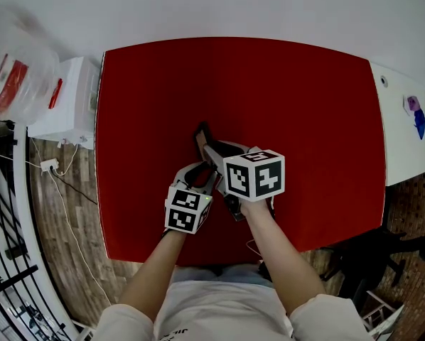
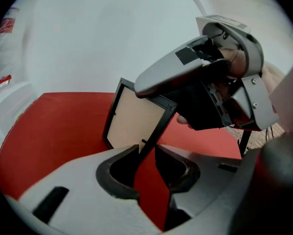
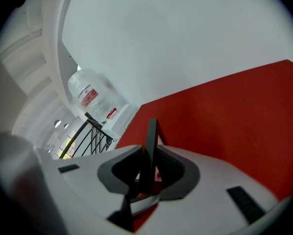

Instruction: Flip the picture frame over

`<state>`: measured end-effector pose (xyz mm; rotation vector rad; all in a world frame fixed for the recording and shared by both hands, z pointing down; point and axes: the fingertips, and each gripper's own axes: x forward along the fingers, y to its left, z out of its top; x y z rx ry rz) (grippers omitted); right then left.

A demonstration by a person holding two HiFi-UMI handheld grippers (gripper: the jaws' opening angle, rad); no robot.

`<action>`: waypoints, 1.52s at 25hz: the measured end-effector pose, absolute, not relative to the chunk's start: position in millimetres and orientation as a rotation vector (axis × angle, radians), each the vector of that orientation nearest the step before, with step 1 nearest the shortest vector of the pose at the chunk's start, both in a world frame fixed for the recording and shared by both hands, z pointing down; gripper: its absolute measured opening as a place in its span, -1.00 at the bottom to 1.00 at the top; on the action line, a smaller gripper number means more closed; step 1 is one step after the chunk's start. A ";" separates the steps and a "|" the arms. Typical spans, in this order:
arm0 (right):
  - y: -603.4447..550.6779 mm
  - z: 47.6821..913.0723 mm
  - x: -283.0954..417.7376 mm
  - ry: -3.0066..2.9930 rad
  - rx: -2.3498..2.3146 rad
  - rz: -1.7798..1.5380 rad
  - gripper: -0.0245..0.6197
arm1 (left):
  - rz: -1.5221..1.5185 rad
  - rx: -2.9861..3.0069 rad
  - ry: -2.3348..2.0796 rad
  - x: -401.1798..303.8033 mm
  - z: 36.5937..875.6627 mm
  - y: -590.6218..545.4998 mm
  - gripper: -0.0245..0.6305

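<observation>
While tilted, right gripper (image 3: 147, 155) seemingly grips frame (image 3: 152, 130)

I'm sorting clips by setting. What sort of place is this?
Probably an indoor workroom or office: a red-topped table by a white wall, cables trailing over wood-patterned floor, a large water jug.

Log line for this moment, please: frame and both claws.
picture frame: on edge over red table | right claw: shut on frame edge | left claw: open, frame edge between jaws
</observation>
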<state>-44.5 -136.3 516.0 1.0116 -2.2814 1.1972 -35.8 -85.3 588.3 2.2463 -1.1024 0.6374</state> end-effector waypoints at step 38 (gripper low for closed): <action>-154.8 609.4 65.6 -1.994 1.285 0.923 -0.67 | 0.759 2.099 -1.195 -40.3 636.9 -109.1 -0.91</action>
